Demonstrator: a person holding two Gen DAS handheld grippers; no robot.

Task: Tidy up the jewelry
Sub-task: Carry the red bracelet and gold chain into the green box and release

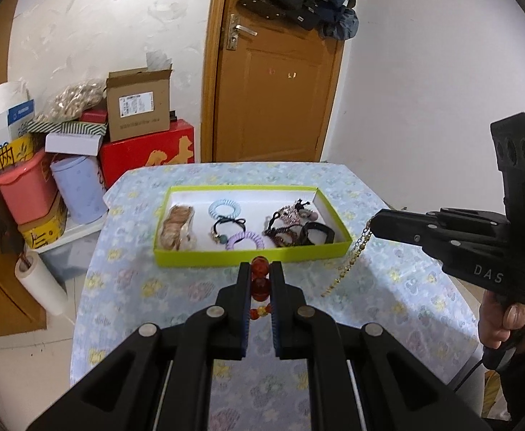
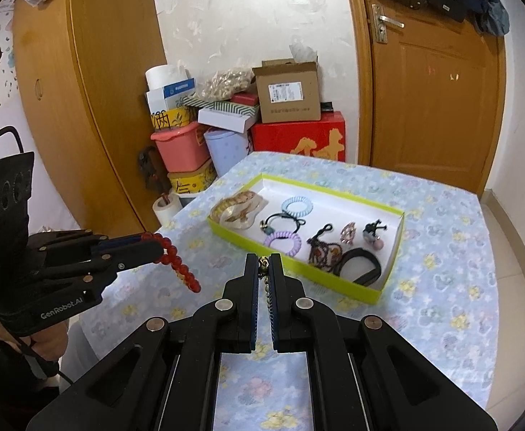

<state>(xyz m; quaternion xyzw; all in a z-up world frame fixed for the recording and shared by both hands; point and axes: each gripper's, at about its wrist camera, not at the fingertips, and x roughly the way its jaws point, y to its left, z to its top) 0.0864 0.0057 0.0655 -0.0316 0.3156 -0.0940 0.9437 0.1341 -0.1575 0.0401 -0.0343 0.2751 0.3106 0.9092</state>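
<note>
Both grippers carry a piece toward the tray [image 1: 251, 259], so the step in hand looks like the delivery of the last two loose pieces. The left gripper [image 1: 260, 269] has its jaws nearly closed on a red bead bracelet [image 1: 260, 280]; in the right wrist view the bracelet hangs in a loop from its tips, above the table [image 2: 442, 269] and short of the tray's near left corner. The right gripper [image 2: 263, 262] has its jaws almost shut on a gold chain [image 2: 267, 287], which in the left wrist view dangles from the tips just beside the tray's right end, its lower end close to the cloth; whether it touches I cannot tell. The next move probably calls for bringing each piece over the near wall and into a bare patch of the white floor before the jaws part, and the chain may need lowering slowly so that it does not drape over the rim. Counted in the tray: one tan hair clip [image 2: 235, 208] at the left end, one blue coil tie [image 2: 297, 207], one purple coil tie [image 2: 283, 241], one black tie with a charm [image 2: 280, 221], one dark braided piece [image 2: 321, 249], one pink sparkly clip [image 2: 348, 232], one small black tie with beads [image 2: 373, 233] and one black band [image 2: 359, 265]. That makes eight in the tray and two held.
</note>
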